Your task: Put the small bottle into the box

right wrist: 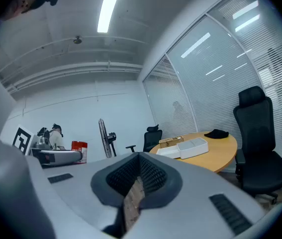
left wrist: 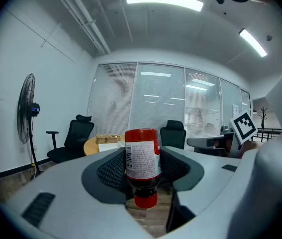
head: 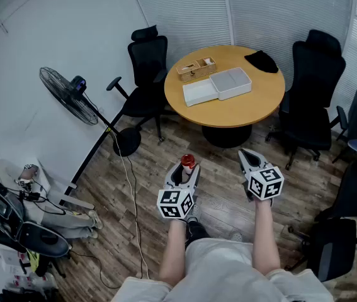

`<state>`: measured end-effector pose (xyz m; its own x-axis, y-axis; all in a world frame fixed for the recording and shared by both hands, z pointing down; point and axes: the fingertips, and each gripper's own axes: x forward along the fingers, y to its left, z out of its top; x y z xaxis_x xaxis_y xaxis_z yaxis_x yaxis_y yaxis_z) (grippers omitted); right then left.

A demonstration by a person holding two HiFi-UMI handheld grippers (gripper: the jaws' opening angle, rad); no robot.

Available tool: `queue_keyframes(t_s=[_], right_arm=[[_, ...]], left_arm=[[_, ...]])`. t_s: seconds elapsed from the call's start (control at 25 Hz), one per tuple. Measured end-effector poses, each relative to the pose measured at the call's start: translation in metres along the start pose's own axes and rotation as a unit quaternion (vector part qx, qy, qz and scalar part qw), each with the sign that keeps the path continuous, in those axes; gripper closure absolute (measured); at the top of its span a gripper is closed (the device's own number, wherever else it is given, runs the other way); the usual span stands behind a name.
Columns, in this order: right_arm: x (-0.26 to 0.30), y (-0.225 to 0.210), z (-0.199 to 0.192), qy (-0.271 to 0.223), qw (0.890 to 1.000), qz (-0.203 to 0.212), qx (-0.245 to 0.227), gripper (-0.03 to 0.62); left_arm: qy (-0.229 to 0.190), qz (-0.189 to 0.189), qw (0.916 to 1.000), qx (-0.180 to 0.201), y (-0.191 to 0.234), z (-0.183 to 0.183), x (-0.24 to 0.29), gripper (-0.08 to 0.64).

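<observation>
The small bottle has a red cap, a dark body and a white label, and it sits between the jaws of my left gripper. In the left gripper view the bottle points cap down, with both dark pads pressed on its sides and my left gripper shut on it. My right gripper hovers beside it over the floor, shut with nothing in it. An open white box with its lid lies on the round wooden table, far ahead of both grippers.
A wooden organiser and a black cloth item also lie on the table. Black office chairs flank it. A standing fan and a floor cable are at the left, with bags by the wall.
</observation>
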<state>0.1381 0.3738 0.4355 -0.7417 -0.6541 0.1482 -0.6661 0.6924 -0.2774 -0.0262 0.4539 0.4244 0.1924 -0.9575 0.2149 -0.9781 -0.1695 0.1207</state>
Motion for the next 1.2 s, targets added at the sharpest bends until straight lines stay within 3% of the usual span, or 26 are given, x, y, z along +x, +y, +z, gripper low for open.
queue_keyframes(t_s=[0.32, 0.52, 0.76, 1.0, 1.2], right_arm=[[-0.010, -0.001, -0.001, 0.005, 1.000, 0.001, 0.000, 0.575], [-0.016, -0.013, -0.005, -0.018, 0.999, 0.013, 0.048, 0.575], [-0.011, -0.012, -0.024, 0.007, 0.998, 0.010, 0.067, 0.575], [0.016, -0.034, -0.033, 0.057, 0.997, -0.014, 0.055, 0.574], [0.060, -0.053, -0.014, 0.070, 0.995, -0.026, 0.066, 0.574]], left_arm=[[-0.002, 0.008, 0.9999, -0.008, -0.006, 0.005, -0.004, 0.327], [0.004, 0.009, 0.9999, 0.001, -0.014, -0.007, -0.010, 0.327], [0.006, 0.033, 0.9992, -0.022, 0.008, -0.016, -0.015, 0.327], [0.008, 0.016, 0.9994, -0.031, 0.019, -0.016, 0.028, 0.327], [-0.004, -0.002, 0.9992, -0.040, 0.041, 0.006, 0.080, 0.328]])
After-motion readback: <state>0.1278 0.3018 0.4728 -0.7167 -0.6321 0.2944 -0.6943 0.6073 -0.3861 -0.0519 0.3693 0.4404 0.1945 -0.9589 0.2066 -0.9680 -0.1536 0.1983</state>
